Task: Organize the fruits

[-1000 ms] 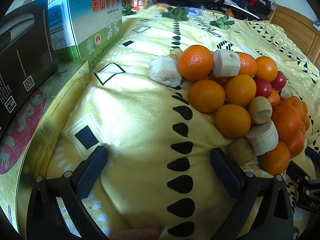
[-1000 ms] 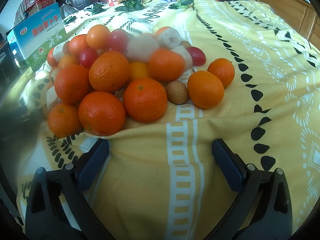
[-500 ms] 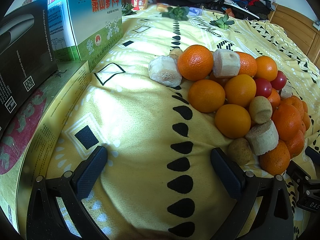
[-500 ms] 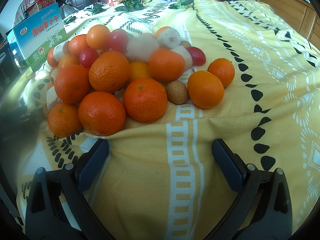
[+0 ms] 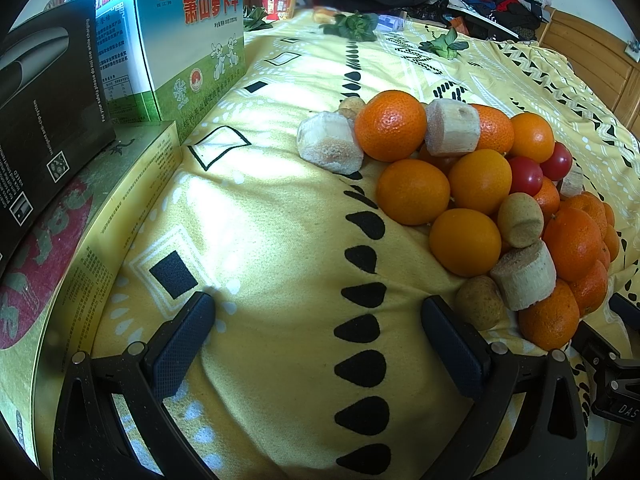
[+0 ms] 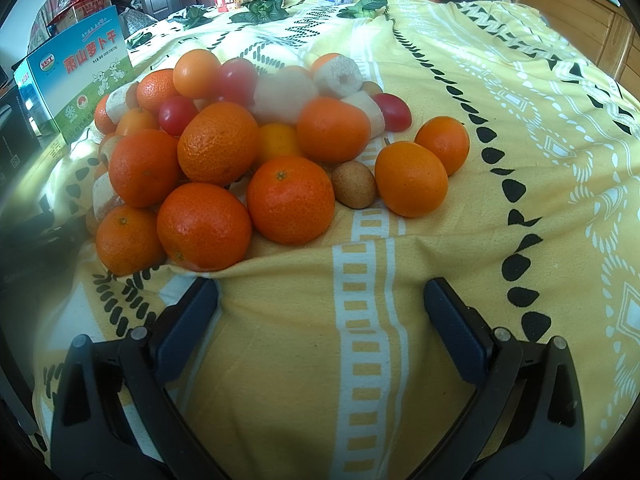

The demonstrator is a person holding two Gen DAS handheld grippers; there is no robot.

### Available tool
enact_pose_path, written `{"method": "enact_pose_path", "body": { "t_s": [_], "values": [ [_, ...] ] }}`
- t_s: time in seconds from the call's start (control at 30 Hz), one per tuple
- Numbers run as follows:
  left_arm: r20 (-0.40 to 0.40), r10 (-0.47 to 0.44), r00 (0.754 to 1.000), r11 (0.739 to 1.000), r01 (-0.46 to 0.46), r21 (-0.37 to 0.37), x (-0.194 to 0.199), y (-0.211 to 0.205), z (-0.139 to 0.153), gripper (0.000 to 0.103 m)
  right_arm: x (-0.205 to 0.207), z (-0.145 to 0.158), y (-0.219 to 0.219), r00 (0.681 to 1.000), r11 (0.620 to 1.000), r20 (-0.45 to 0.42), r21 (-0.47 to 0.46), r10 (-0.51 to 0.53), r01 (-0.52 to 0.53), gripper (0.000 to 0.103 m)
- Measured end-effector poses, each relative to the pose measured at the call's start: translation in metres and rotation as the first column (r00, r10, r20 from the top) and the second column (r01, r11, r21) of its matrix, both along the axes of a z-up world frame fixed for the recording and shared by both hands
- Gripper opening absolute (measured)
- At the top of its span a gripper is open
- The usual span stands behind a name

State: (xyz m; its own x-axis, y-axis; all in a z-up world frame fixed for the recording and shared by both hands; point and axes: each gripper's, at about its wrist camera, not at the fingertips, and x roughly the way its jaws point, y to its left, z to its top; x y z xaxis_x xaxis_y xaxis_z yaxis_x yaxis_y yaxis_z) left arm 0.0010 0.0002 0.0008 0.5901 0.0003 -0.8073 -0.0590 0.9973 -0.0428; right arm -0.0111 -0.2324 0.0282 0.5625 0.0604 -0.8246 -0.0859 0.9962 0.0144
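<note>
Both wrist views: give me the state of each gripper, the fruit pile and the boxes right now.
left gripper: open, empty, low over the cloth
right gripper: open, empty, just short of the pile
fruit pile: heaped, unsorted, on the yellow cloth
blue-green box: upright, closed
black box: leaning on the flat yellow box

Bright daylight, patchy sun on the yellow bedspread (image 5: 256, 216) in left view. Strong fisheye bend and black vignette at corners. Right view: hazy smear down left edge, blurred patch mid fruit pile (image 6: 280, 92), soft shadows under the oranges (image 6: 204, 232); foreground sharp, no harsh glare
</note>
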Motion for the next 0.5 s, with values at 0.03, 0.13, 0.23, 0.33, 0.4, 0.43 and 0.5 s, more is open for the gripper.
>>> {"method": "enact_pose_path", "body": {
  "t_s": [0.03,0.13,0.23,0.33,0.4,0.43,0.5],
  "values": [
    [0.000,0.000,1.000,1.000,0.000,-0.001,0.0001,0.0001,0.0000,0.103,0.0000,0.0000,-0.0004,1.000,1.000,0.000,0.002,0.000,0.000,0.103],
    [0.000,0.000,1.000,1.000,0.000,0.000,0.0001,0.0000,0.0000,0.103,-0.0001,-0.0001,-0.0003,1.000,1.000,0.000,-0.001,0.000,0.000,0.103],
    [0.000,0.000,1.000,1.000,0.000,0.000,0.0001,0.0001,0.0000,0.103,0.0001,-0.0001,-0.0003,1.000,1.000,0.000,0.001,0.000,0.000,0.103],
    [0.000,0.000,1.000,1.000,0.000,0.000,0.0001,0.0000,0.0000,0.103,0.0005,-0.0001,-0.0007,1.000,1.000,-0.001,0.000,0.000,0.000,0.103],
    [0.000,0.000,1.000,1.000,0.000,0.000,0.0000,0.0000,0.0000,0.103,0.0006,-0.0002,-0.0008,1.000,1.000,0.000,0.002,0.000,0.000,0.103],
    [0.000,0.000,1.000,1.000,0.000,0.000,0.0000,0.0001,0.0000,0.103,0.0008,-0.0003,-0.0006,1.000,1.000,-0.001,0.002,-0.001,0.001,0.103],
    [0.000,0.000,1.000,1.000,0.000,0.001,-0.0002,0.0002,-0.0017,0.103,0.0010,-0.0004,-0.0003,1.000,1.000,-0.002,0.001,0.000,0.000,0.103]
  ]
}}
